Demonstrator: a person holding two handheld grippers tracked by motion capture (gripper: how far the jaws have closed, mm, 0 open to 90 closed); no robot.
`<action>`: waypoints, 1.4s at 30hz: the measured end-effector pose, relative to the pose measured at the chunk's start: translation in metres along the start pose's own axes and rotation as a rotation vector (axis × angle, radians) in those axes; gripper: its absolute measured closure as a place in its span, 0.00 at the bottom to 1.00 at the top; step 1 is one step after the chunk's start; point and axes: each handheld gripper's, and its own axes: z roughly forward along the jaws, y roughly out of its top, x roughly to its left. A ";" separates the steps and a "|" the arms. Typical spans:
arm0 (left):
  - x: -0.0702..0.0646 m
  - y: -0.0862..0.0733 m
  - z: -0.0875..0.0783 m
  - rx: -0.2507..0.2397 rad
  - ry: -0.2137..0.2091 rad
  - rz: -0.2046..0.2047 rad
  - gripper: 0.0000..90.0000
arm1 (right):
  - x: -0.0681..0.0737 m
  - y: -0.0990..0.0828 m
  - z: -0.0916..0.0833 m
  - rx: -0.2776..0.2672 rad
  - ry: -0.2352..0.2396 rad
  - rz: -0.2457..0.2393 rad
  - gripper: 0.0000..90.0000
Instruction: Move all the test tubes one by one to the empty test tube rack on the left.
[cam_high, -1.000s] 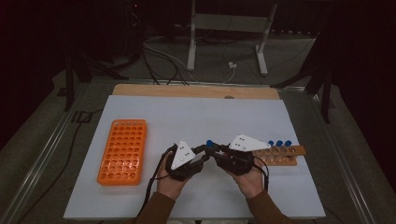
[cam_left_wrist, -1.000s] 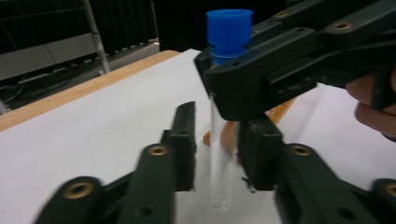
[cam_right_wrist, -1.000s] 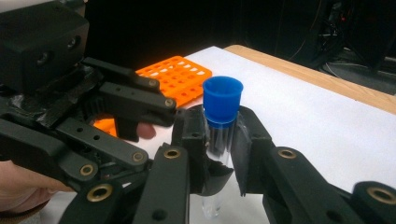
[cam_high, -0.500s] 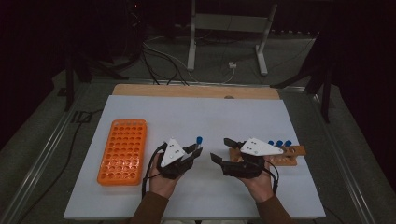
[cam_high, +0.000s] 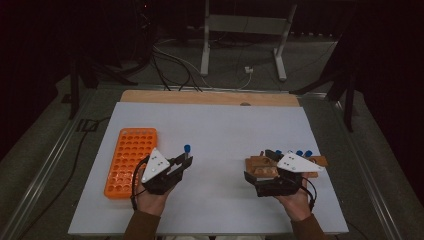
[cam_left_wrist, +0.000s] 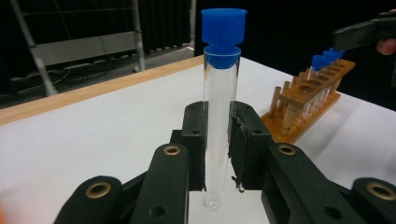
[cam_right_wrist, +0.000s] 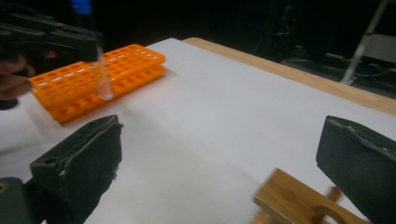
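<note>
The left gripper (cam_left_wrist: 217, 140) has its jaws closed on an upright, blue-capped test tube (cam_left_wrist: 219, 116), near the orange rack (cam_high: 128, 160). The right gripper (cam_right_wrist: 219, 154) holds nothing, jaws wide apart, probably above the wooden rack (cam_high: 262, 167) on the counter (cam_high: 220, 130).

Between the left gripper's (cam_left_wrist: 217, 154) pads (cam_left_wrist: 195, 140), the middle of the tube (cam_left_wrist: 219, 116) is covered where the jaws clamp it. In the right gripper view the tube's cap (cam_right_wrist: 80, 5) is cut by the top edge. The wooden rack (cam_right_wrist: 299, 203) between the right gripper's (cam_right_wrist: 224, 158) fingers is blurred and runs off the bottom edge. In the high view that gripper's plate (cam_high: 298, 162) hides part of the rack, and the capped tubes (cam_high: 300, 153) beyond its fingers are too small to count.
</note>
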 end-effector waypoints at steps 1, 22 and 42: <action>0.002 -0.001 -0.004 -0.002 0.005 -0.002 0.87 | -0.001 0.000 -0.002 -0.005 -0.004 0.000 0.00; 0.037 -0.040 -0.072 0.025 0.122 -0.052 0.87 | -0.015 -0.006 -0.022 -0.027 -0.053 0.024 0.00; 0.045 -0.072 -0.082 0.277 0.178 -0.016 0.87 | -0.017 -0.006 -0.026 -0.038 -0.049 0.021 0.00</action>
